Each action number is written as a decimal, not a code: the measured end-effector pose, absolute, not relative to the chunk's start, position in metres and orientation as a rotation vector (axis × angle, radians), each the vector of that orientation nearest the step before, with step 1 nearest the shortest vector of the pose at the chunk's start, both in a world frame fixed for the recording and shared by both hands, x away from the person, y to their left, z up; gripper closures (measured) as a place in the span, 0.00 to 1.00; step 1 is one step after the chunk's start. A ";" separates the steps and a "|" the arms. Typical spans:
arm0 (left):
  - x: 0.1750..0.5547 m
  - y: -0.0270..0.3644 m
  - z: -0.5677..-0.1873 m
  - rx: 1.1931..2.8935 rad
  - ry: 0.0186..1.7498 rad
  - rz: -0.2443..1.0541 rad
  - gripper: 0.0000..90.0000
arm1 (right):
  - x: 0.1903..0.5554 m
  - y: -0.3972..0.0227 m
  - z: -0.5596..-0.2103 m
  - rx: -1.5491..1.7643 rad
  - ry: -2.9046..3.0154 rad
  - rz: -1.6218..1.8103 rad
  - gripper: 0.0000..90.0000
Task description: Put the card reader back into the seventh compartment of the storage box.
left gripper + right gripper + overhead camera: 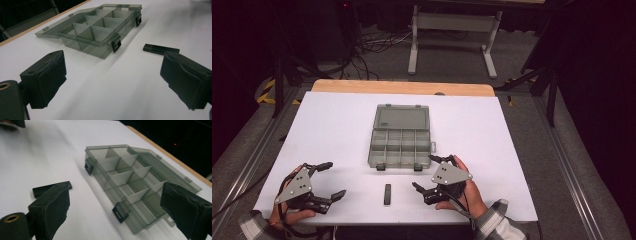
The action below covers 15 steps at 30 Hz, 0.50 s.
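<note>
Room, high view: I see a dark workshop, cables on the floor, and a white table (337, 125) with a wooden far edge.

Box, high view: a smoky clear compartment box (401, 141) lies open at the table's centre, lid folded back away from me, cells looking empty.

Black stick, high view: a small flat black stick (387, 194) lies on the bare table in front of the box, between my two hands, long axis running from me toward the box.

Nearer hand, high view: I judge the right gripper (430, 174) a little nearer the stick, which lies to its left; the left gripper (332, 178) rests well apart from it.

Left gripper view: white tabletop ahead; the jaws stand wide apart with nothing between them. The box (100, 32) sits ahead and left; the stick (160, 49) lies just beyond the right-hand jaw, not touched.

Right gripper view: white tabletop, dark room beyond; the jaws are spread wide and hold nothing. The box (132, 182) lies ahead between them; the stick (41, 190) peeks from behind the left-hand jaw, apart from the box.

Coming move, my judgement: swing the right gripper left, across the stick's narrow width.
</note>
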State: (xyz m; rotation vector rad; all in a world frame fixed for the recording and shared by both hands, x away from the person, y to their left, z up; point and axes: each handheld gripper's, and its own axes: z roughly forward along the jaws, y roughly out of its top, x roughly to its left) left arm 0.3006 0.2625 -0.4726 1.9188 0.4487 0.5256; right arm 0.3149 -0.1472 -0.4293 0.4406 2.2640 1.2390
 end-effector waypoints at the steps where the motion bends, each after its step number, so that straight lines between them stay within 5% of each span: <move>1: 0.300 0.262 -0.472 1.919 0.446 0.526 0.08 | 0.315 -0.143 -0.430 0.432 2.291 1.242 0.11; 15: 0.299 0.264 -0.472 1.915 0.437 0.521 0.08 | 0.321 -0.113 -0.446 0.385 2.491 1.207 0.08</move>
